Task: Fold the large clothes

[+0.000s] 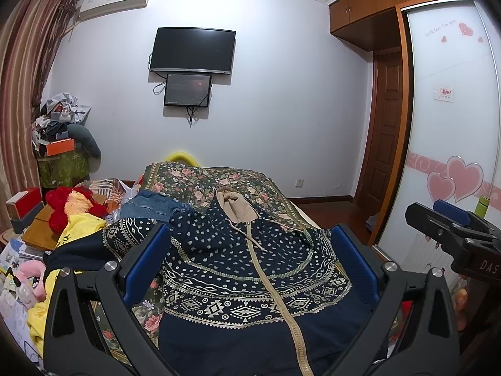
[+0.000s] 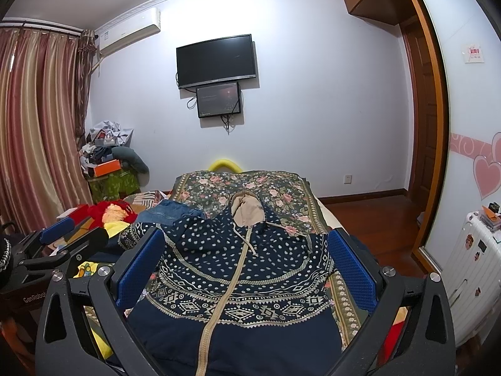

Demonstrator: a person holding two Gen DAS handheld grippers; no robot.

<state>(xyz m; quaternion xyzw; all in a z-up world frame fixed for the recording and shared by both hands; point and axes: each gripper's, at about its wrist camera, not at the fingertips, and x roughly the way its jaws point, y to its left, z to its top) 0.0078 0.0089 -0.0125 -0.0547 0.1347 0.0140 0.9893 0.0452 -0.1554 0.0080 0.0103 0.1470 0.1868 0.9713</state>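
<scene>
One large garment, a navy hooded jacket with cream dots and geometric bands, lies spread face up on the bed, filling the lower centre of both views. It has one beige zipper running down its middle, one beige-lined hood pointing toward the far wall, and drawstrings trailing from the neck. Its hem is cut off by the bottom edge of each frame, and its left sleeve is partly lost under the clutter at the left.

Two grippers are in view. The left gripper hovers over the jacket's chest with its jaws spread wide, holding nothing; two blue pads show. The right gripper does the same, jaws wide apart and empty, and appears again at the right edge of the left wrist view, only partly visible.

One folded pair of jeans lies just beside the jacket's shoulder at centre left. On the far wall hang two screens: one television and one smaller monitor right below it, plus one air conditioner at upper left. The heap at the left of the frame, red, yellow and pink items among boxes, is too jumbled to count.
</scene>
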